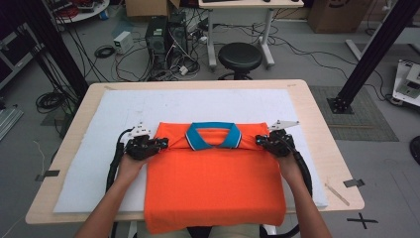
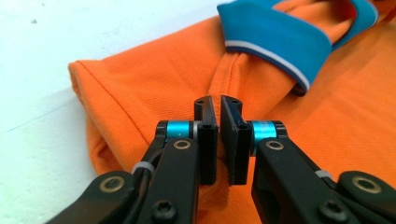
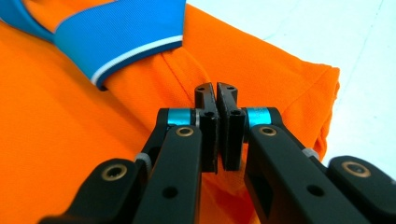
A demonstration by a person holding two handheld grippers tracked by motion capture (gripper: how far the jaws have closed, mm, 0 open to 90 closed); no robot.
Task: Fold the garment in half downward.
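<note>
Down at the bottom of the high view two forearms come in, and each hand carries a hand-held gripper. The left hand-held gripper [image 1: 159, 144] sits left of centre in the frame, its jaws drawn almost together with a pinch of orange cloth between the pads, right at the shoulder of the polo shirt [image 1: 213, 183]. The right hand-held gripper [image 1: 261, 141] mirrors it right of centre, jaws just as nearly closed, nipping the opposite shoulder.

The shirt lies folded into a tidy rectangle in the middle of the frame, its lower edge draped over the near rim of the counter [image 1: 317, 124]. It looks soft and light, a knit that will sag and bend wherever it isn't supported (no stiffness to count on), though not slippery under the pads. The two shoulder corners, either side of the blue collar [image 1: 213, 135], look like the sensible places to hold: a lift from both at once should keep the top edge straight.

The count: one shirt, one collar, two grippers, one white mat [image 1: 124, 114] beneath. Farther up, beyond the counter, one round black stool [image 1: 239, 57].
</note>
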